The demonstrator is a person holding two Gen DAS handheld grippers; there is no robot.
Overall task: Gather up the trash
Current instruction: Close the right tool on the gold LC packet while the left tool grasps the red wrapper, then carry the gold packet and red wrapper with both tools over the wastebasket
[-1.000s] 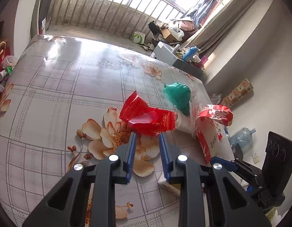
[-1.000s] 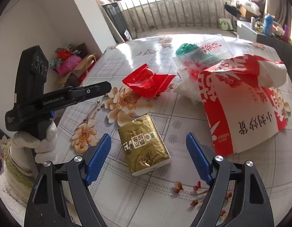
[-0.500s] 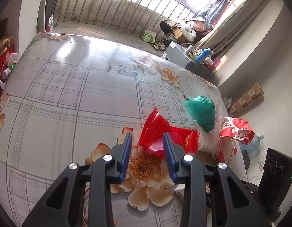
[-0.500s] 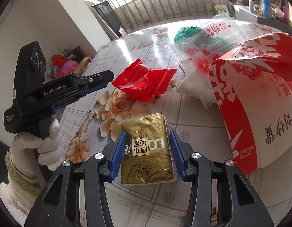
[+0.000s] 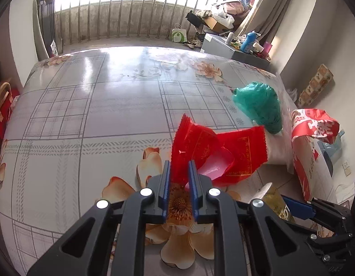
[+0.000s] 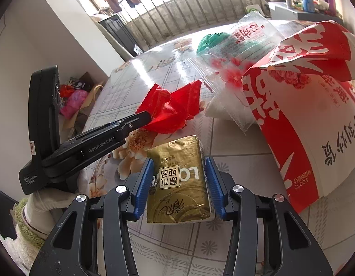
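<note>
My left gripper (image 5: 179, 172) is shut on the near edge of a crumpled red wrapper (image 5: 214, 147), which also shows in the right wrist view (image 6: 175, 108). My right gripper (image 6: 179, 179) is shut on a gold tissue pack (image 6: 179, 179), its blue pads against both sides; the pack's corner shows in the left wrist view (image 5: 275, 201). A green plastic bag (image 5: 260, 105) lies farther right on the flowered table (image 5: 108, 115). A large red-and-white bag (image 6: 315, 119) and a clear printed bag (image 6: 237, 53) lie to the right.
A grey box with bottles (image 5: 241, 48) stands beyond the table's far right corner. Bags and clutter (image 6: 74, 99) lie on the floor to the left. The wall is close on the right (image 5: 326, 46).
My left gripper moved forward and closed on the red wrapper. My right gripper closed on the gold tissue pack, and its view has come closer to the pack.
</note>
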